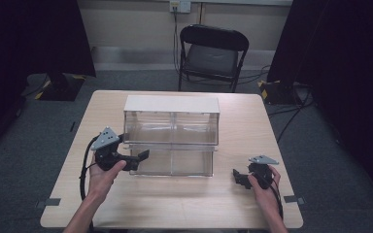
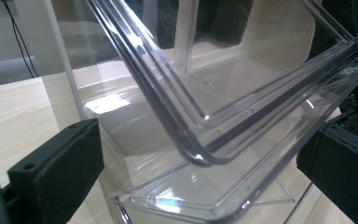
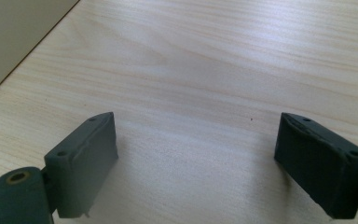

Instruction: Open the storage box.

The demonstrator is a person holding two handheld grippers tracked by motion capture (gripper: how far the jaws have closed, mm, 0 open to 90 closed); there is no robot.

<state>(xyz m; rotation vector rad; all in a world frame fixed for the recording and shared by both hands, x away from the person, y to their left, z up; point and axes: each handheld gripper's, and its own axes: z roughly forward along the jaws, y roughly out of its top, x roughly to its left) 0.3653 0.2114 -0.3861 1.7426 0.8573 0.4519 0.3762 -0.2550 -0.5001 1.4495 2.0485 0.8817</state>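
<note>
We hold the left tool [image 1: 138, 158] spread wide around the front corner of the clear acrylic drawer box [image 1: 171, 133] mid-desk [image 1: 233, 204]; our right tool [image 1: 239, 177] rests spread, empty.

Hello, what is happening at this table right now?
A person holds a gripper in each hand. The left gripper is open, its jaws on either side of a corner of the clear drawer that sticks out of the clear box. The right gripper is open too, over bare table, away from the box.
</note>
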